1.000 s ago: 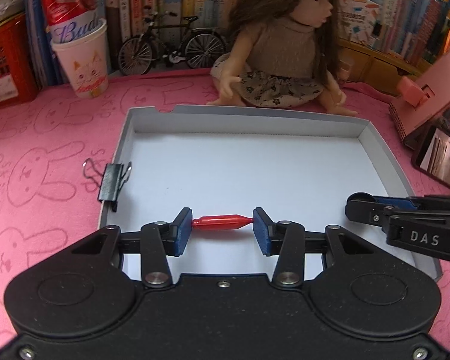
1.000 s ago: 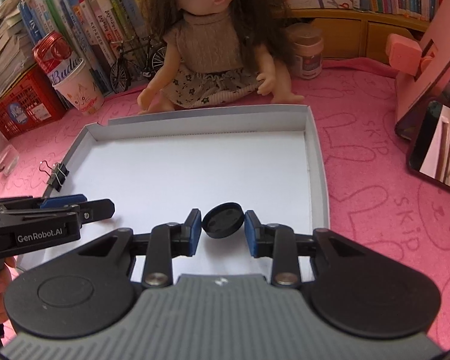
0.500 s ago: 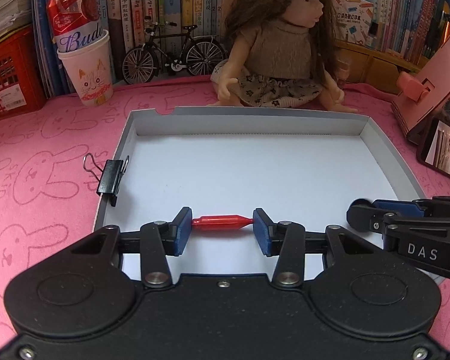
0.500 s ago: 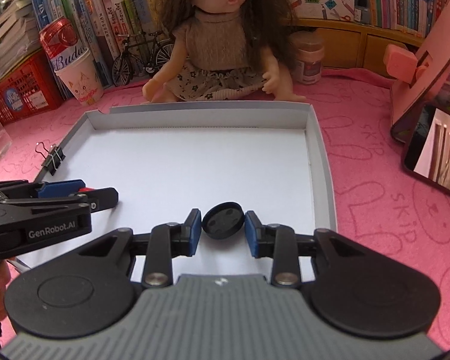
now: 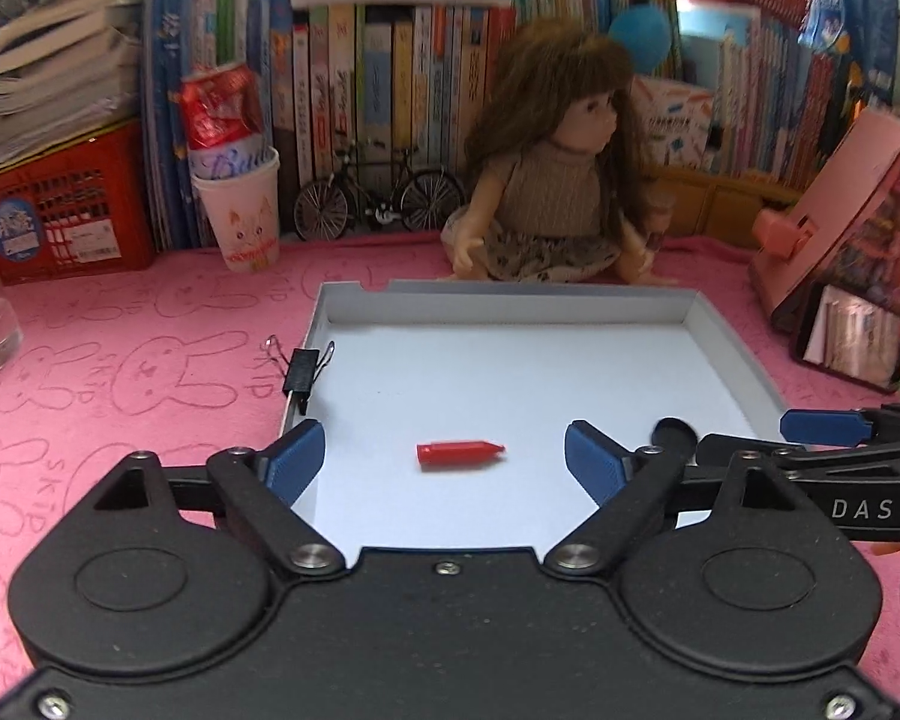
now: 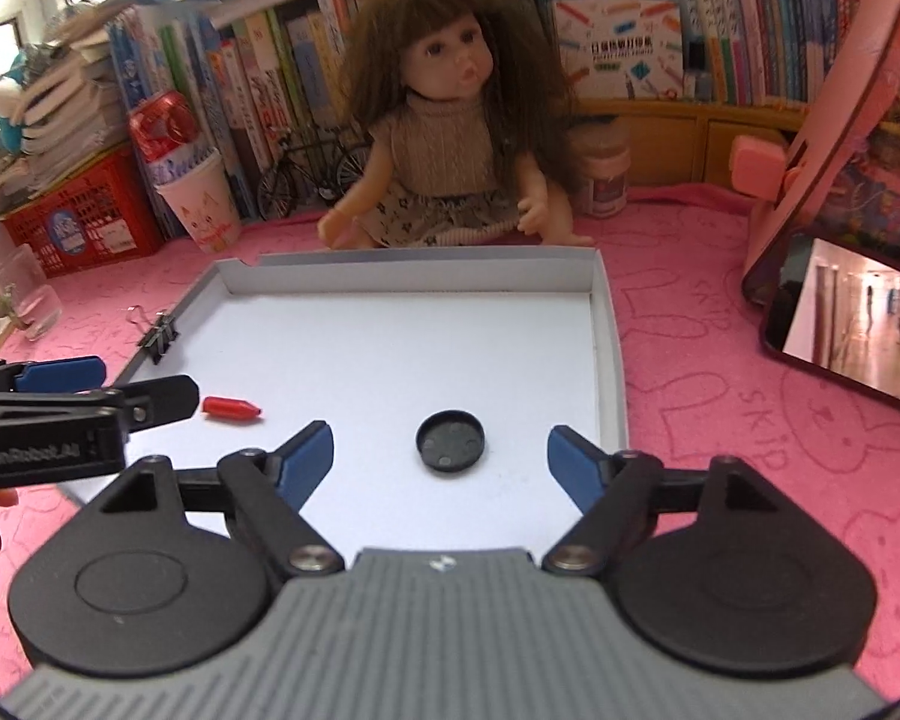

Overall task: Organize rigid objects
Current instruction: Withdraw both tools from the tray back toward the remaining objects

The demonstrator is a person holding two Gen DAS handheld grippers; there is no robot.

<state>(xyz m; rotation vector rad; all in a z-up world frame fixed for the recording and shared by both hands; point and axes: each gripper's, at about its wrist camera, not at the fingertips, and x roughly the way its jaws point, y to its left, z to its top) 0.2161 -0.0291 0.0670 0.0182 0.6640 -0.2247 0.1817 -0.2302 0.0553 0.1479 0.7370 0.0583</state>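
Centre of frame: red pen cap (image 5: 459, 454), black lid (image 6: 450, 441) flat in white tray (image 5: 510, 300); left gripper (image 5: 444, 462), right gripper (image 6: 441, 459) wide open, empty. We'd back straight out, no nudging.

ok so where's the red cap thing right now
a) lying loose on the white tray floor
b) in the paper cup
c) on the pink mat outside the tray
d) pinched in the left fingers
a: the red cap lies flat on the white tray floor, with the left gripper spread wide and touching nothing.
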